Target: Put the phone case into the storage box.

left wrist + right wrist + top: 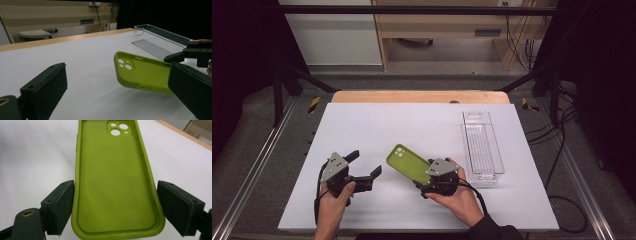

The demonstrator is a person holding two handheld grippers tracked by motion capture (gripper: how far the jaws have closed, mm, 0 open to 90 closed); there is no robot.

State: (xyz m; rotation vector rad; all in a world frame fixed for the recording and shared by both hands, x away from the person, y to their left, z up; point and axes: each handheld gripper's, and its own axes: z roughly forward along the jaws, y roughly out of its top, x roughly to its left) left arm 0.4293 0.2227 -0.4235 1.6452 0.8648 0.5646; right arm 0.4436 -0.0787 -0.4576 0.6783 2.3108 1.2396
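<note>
A lime-green phone case (407,162) hangs tilted just above the white table (377,125), its open side facing up and its camera holes at the far end. My right gripper (422,176) is shut on the case's near end, one pad on each long edge. In the right gripper view the case (115,182) lies between both pads of the right gripper (116,205). My left gripper (366,163) stands open to the case's left, nothing between its jaws. In the left gripper view the left gripper (118,80) frames the case (145,75), with the right gripper (197,52) behind it.
A clear, long plastic tray (467,140) lies lengthwise at the table's right side, also in the left gripper view as the tray (162,32). A wooden strip (419,96) borders the table's far edge. Cables trail on the floor to the right.
</note>
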